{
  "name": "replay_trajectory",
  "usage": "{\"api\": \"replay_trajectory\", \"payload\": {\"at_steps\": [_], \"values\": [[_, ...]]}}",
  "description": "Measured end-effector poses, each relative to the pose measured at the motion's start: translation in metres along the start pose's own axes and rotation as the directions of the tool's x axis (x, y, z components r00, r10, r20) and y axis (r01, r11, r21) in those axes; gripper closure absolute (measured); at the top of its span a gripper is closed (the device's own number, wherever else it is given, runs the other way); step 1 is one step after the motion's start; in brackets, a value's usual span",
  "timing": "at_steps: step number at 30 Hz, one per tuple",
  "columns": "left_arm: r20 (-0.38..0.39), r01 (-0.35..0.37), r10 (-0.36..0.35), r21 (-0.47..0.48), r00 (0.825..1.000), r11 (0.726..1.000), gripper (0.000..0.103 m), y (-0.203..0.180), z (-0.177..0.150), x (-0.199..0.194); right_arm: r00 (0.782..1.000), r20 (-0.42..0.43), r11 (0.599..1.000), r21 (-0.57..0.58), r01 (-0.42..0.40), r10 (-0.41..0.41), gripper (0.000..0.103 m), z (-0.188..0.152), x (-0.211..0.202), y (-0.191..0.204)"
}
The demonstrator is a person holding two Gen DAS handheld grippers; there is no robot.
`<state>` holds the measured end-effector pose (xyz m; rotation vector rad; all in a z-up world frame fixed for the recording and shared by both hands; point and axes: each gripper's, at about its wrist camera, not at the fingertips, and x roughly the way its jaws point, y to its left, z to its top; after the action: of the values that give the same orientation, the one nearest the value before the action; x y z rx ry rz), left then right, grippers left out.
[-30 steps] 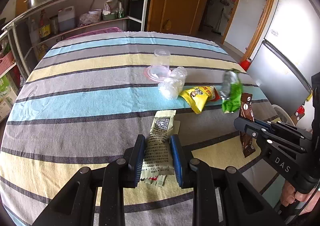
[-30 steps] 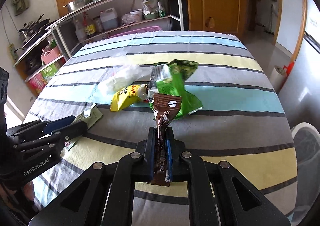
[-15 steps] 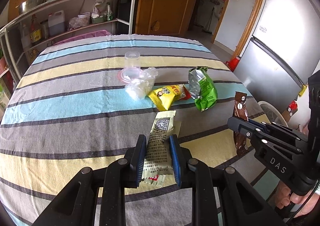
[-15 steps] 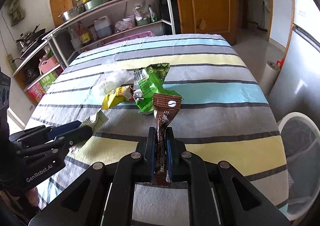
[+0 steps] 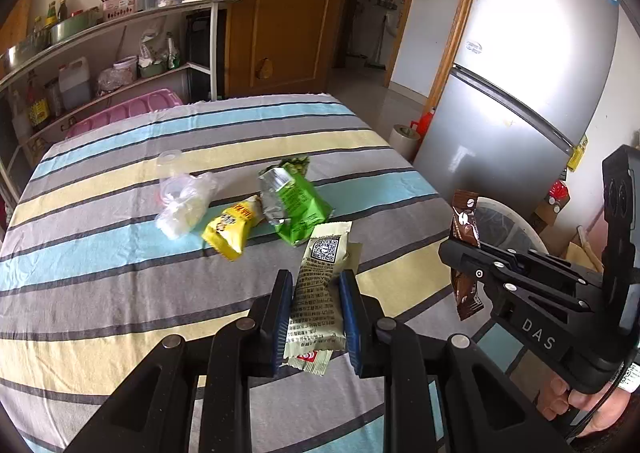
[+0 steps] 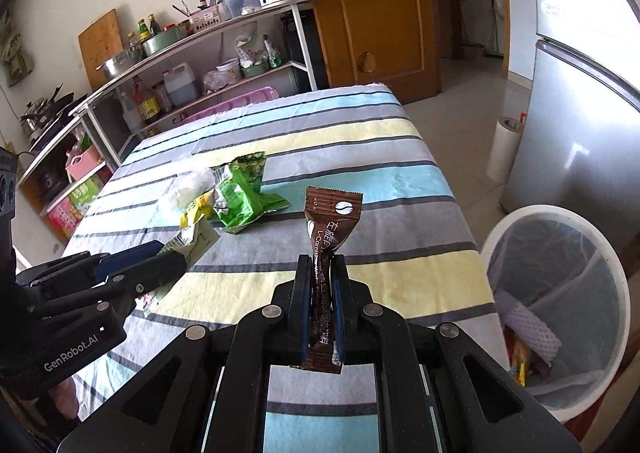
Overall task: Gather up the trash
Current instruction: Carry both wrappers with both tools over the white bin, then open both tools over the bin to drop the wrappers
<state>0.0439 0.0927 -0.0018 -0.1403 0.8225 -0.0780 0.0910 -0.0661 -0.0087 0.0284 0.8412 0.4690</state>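
L gripper (image 5: 314,313): angled down over striped table (image 5: 120,273), clamped on pale-green wrapper (image 5: 320,285).
R gripper (image 6: 322,307): angled down, pinching brown sachet (image 6: 326,249).
Bin (image 6: 560,293): R of table, liner in.
Vs 1 s ago: both grippers w/ loads shifted toward bin; green bag (image 5: 296,205), yellow pack (image 5: 230,227) unmoved.

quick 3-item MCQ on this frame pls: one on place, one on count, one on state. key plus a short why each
1. Where is the white bin?
A. on the shelf
B. on the floor beside the table, near the fridge
C. on the table

2. How many pieces of trash lie loose on the table, not gripped?
A. one
B. four
C. seven

3. What is the right gripper doing?
A. shut on the brown wrapper
B. open and empty
C. shut on a bottle

Key
1 B: the bin stands off the table's edge, below the fridge.
2 B: green packet, yellow packet, clear bag and clear cup; the pale wrapper is in the left gripper.
3 A: both pads press the brown wrapper's sides.
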Motion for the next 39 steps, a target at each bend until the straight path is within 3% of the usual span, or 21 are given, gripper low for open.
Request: {"api": "replay_trajectory", "payload": {"at_steps": [11,24,32,39], "values": [[-0.004,0.126,-0.127,0.119,0.992,0.985,0.079,-0.081,0.026,0.022,0.992,0.024,0.989,0.086,0.122,-0.124,0.093,-0.008,-0.042,-0.070],[-0.089,0.275,-0.262,0.210,0.961,0.938,0.079,-0.172,0.040,0.064,0.966,0.004,0.944,0.212,0.252,-0.259,0.093,-0.023,-0.076,-0.153],[-0.143,0.305,-0.277,0.232,0.950,0.924,0.079,-0.210,0.037,0.093,0.954,-0.056,0.917,0.262,0.299,-0.295,0.093,-0.035,-0.070,-0.190],[-0.177,0.275,-0.234,0.270,0.956,0.923,0.078,-0.229,0.030,0.113,0.943,-0.092,0.899,0.285,0.333,-0.320,0.093,-0.043,-0.059,-0.209]]}}
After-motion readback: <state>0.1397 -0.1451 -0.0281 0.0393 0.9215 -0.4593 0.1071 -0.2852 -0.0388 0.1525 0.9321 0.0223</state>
